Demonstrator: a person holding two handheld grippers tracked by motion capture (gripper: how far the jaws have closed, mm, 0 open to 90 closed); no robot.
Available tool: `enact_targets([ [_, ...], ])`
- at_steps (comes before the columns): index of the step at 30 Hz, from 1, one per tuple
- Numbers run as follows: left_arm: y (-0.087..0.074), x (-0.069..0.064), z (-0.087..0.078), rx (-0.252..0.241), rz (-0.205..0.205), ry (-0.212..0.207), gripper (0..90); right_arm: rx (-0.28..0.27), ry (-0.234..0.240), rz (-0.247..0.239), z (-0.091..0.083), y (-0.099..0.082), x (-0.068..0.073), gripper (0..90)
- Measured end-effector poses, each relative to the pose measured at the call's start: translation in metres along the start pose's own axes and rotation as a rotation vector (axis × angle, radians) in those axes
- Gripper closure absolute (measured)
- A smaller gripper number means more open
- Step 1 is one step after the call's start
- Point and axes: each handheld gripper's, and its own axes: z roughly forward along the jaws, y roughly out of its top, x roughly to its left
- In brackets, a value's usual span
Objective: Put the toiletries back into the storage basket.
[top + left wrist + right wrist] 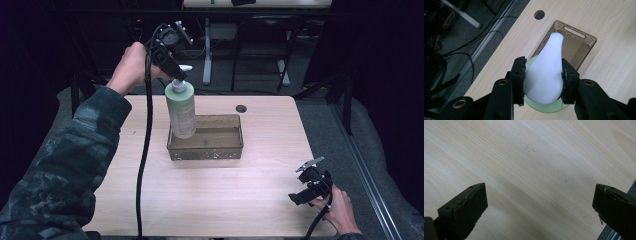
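Note:
A pale green pump bottle (pixel 180 111) hangs upright over the left end of a clear brown bin (pixel 235 148). My left gripper (pixel 176 71) is shut on the bottle's white pump head (pixel 547 72), and both jaws press its sides. Below the pump head the bottle's green shoulder (pixel 554 107) shows, with the bin (pixel 589 42) beyond it. My right gripper (pixel 304 191) rests near the table's front right corner, held by a hand. It stands open over bare wood (pixel 534 167) with nothing between its fingers (pixel 469 205).
The light wooden table (pixel 260 200) has a round cable hole (pixel 241 108) behind the bin. A black cable (pixel 146 150) trails from the left gripper across the table's left side. Desk legs and cables stand on the grey floor beyond the far edge.

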Motion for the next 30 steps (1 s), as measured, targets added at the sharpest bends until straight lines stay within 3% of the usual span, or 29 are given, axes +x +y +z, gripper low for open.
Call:
enact_targets([
  [30,-0.02,0.0,0.04,0.004,-0.016,-0.05,63.2,0.004,0.001,-0.013,0.001,0.001,0.002,0.0],
])
